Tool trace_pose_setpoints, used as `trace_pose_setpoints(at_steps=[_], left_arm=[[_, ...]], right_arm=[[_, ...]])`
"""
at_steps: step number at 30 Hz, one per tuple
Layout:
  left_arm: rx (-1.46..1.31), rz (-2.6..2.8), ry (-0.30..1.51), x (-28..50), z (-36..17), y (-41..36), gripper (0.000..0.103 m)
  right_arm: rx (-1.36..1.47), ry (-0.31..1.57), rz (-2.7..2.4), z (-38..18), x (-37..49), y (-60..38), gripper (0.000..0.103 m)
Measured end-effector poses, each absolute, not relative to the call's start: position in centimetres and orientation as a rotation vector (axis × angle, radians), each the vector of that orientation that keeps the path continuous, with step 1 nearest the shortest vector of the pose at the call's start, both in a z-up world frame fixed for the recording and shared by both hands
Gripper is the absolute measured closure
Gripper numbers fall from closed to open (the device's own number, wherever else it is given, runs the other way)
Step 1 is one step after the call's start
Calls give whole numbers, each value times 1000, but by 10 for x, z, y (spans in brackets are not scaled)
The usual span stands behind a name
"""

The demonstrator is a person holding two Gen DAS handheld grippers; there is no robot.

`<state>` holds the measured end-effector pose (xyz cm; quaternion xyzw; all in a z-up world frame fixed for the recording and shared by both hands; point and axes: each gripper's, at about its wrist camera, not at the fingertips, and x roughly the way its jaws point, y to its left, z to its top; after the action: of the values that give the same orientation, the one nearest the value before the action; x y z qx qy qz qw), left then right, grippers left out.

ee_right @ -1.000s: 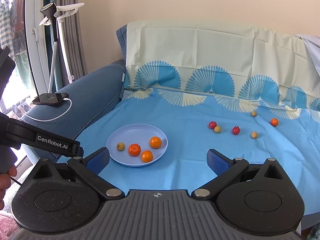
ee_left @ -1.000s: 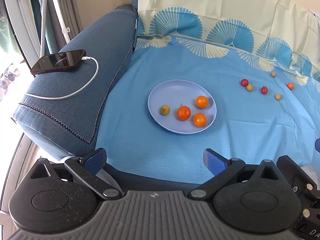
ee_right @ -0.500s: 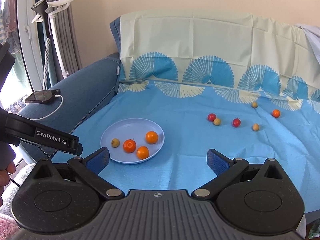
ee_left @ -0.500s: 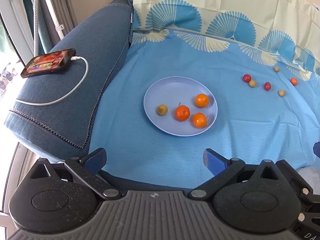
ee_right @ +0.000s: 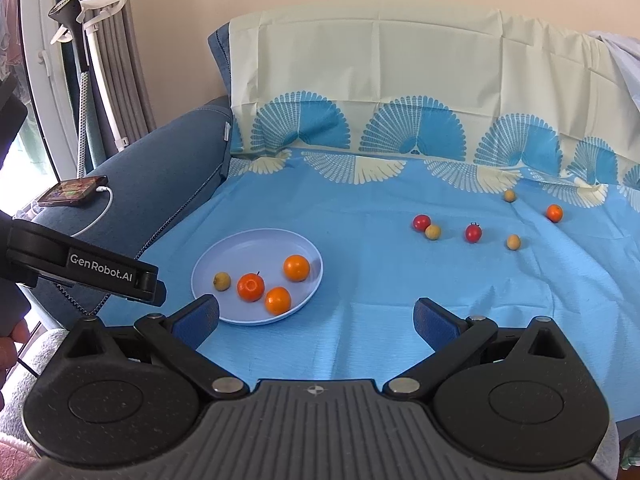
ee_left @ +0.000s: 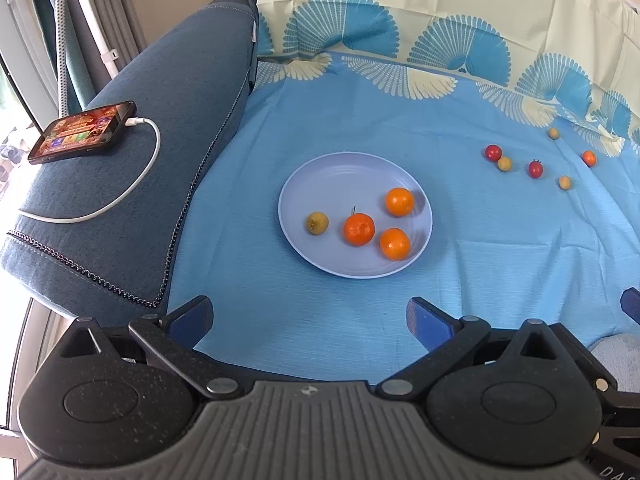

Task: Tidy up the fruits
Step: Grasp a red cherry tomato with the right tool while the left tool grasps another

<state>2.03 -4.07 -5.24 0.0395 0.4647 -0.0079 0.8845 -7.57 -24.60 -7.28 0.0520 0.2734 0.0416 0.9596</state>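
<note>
Closer now: plate (ee_left: 352, 168), four fruits (ee_left: 359, 229).

left gripper (ee_left: 308, 322): black speckled body, blue pads, silver pivot screws | right gripper (ee_right: 316, 318): same build | white "GenRobot.AI" lettering on left gripper's side

Both wrist views look forward over the sofa, sharing the plate (ee_left: 304, 176).

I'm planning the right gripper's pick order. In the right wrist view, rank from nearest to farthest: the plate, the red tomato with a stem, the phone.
From the right gripper:
1. Plate, just ahead, left.
2. Stemmed tomato, farther ahead, right, on the cloth.
3. Phone, far left, on the armrest.
</note>
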Motion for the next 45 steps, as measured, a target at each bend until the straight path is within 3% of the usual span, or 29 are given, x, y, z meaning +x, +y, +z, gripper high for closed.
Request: trace_pose_setpoints(at_steps=[9,18,27,40,41,45], left_arm=[[113,-45,1005,42,-59,-66,0],[170,-120,1026,99,-68,-139,0],[198,-213,1036,209,-95,-232,0],[265,-307,1131,369,-175,-331,3],[270,-309,1142,375,-181,-334,7],[233,-350,1185,385,-192,-335,8]], right_arm=[[151,560,15,-80,-65,-275,1],[209,563,-143,-93,-37,-347,1],[223,543,-278,-119,23,-429,1],[203,626,-196,-208,186,-473,1],[195,624,-178,-212,196,-473,1],[168,642,-127,-227,222,-469,18]])
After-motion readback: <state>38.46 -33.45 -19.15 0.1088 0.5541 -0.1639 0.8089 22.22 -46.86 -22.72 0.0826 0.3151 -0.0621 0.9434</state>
